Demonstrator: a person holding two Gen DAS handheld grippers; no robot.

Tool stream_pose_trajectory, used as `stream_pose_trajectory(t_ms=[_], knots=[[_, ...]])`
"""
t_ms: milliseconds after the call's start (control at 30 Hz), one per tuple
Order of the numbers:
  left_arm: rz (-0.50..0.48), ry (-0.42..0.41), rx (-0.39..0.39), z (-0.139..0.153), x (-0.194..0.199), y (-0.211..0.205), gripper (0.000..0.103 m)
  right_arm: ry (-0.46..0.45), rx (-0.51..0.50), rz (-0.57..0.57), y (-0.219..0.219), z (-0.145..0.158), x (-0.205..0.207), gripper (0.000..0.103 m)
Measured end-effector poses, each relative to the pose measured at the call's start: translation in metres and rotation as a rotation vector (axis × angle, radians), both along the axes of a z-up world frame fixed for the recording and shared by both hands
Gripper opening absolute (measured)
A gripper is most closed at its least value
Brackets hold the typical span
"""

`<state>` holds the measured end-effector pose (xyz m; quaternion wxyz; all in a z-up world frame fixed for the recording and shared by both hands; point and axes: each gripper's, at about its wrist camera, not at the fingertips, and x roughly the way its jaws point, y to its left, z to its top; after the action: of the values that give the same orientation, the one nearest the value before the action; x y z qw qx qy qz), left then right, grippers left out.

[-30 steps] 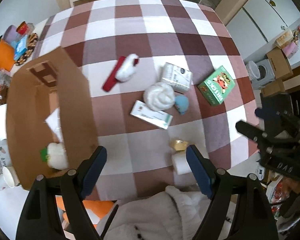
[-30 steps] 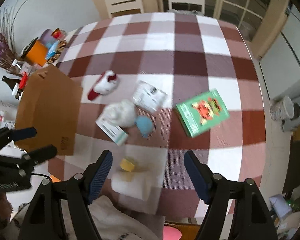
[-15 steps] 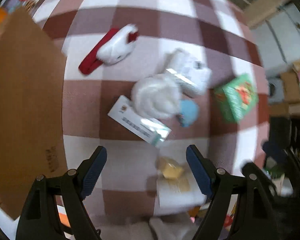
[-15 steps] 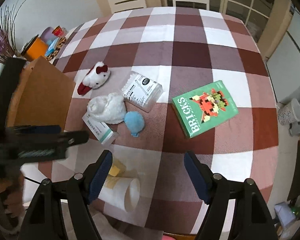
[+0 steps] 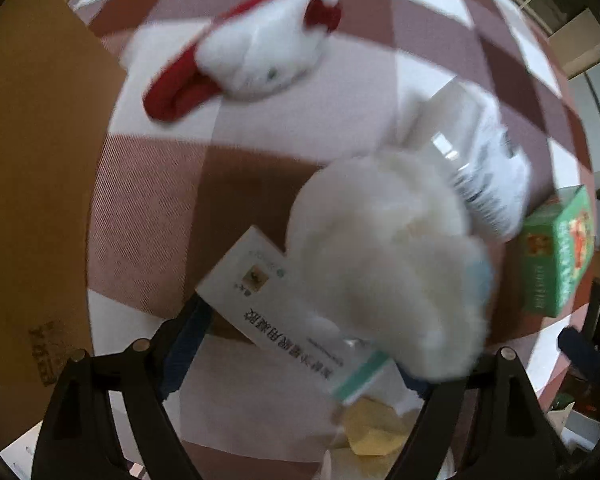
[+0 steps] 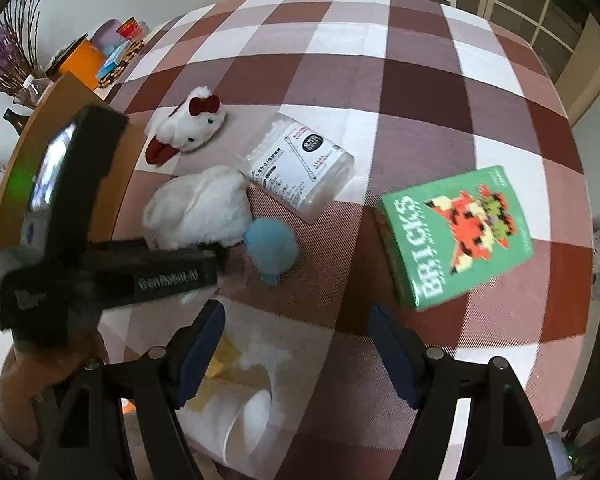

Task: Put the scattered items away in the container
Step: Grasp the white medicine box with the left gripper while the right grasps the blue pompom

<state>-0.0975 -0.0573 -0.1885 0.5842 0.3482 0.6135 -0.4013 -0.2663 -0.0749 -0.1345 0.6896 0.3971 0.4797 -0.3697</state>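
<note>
Now both grippers are dropping toward the bench (image 6: 420, 92), and the left one is closing in fastest. A second ago the left wrist view took in the whole checked cloth and the open cardboard container (image 5: 32, 168); now the white flat carton (image 5: 276, 304) and the fluffy white toy (image 5: 384, 276) are filling that view. The left gripper (image 5: 296, 352) is pointing almost straight down, its jaws standing wide apart with nothing pressed between the pads. The carton is lying between them, one end beside the left finger (image 5: 184, 344), its far end tucked under the fluffy toy.

The right gripper (image 6: 296, 344) is also lower than before, jaws apart and empty, hovering over bare cloth on the near side of the blue ball (image 6: 272, 248). From its view the left tool's black body is crossing in front of the fluffy toy.

Landmark: the fluffy toy. Beyond it, the red-and-white plush (image 6: 188, 128); beyond and right of it, the clear cotton-swab pack (image 6: 300, 168); touching its right edge, the blue ball; well to its right, the green bricks box (image 6: 456, 236); left of it, the container wall.

Judgement: left hand is lining up on the carton as first pick. No scattered item is lifted yet. Risk: the pads may catch the toy's fur along with the carton.
</note>
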Motion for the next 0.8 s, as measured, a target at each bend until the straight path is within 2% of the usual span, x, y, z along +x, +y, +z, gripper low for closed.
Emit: stream_pose_trajectory(t_ms=[67,300,400,467,500,567,700,800], knots=[[-0.014,-0.034,-0.014,0.004,0.002,0.005,0.085,0.001,-0.006,0.011,-0.005,-0.006,0.006,0.076],[0.008,-0.043,0.001,-0.001,0.027,0.021,0.085,0.041,-0.029,0.083,-0.017,-0.032,0.036,0.076],[-0.015,-0.056,-0.009,0.000,0.029,0.024,0.084,0.070,-0.055,0.109,-0.017,-0.039,0.047,0.063],[-0.029,-0.056,-0.025,0.002,0.028,0.027,0.080,0.092,-0.060,0.119,-0.017,-0.043,0.052,0.050],[-0.041,-0.059,-0.033,0.003,0.026,0.027,0.077,0.104,-0.058,0.121,-0.017,-0.045,0.053,0.046],[-0.071,-0.065,-0.050,0.006,0.022,0.027,0.068,0.098,-0.041,0.108,-0.017,-0.050,0.053,0.032],[-0.121,-0.073,-0.079,0.011,0.016,0.026,0.047,0.045,-0.010,0.061,-0.019,-0.053,0.045,0.025],[-0.127,-0.049,-0.086,0.013,0.019,0.026,0.041,0.010,0.017,0.029,-0.019,-0.050,0.038,0.025]])
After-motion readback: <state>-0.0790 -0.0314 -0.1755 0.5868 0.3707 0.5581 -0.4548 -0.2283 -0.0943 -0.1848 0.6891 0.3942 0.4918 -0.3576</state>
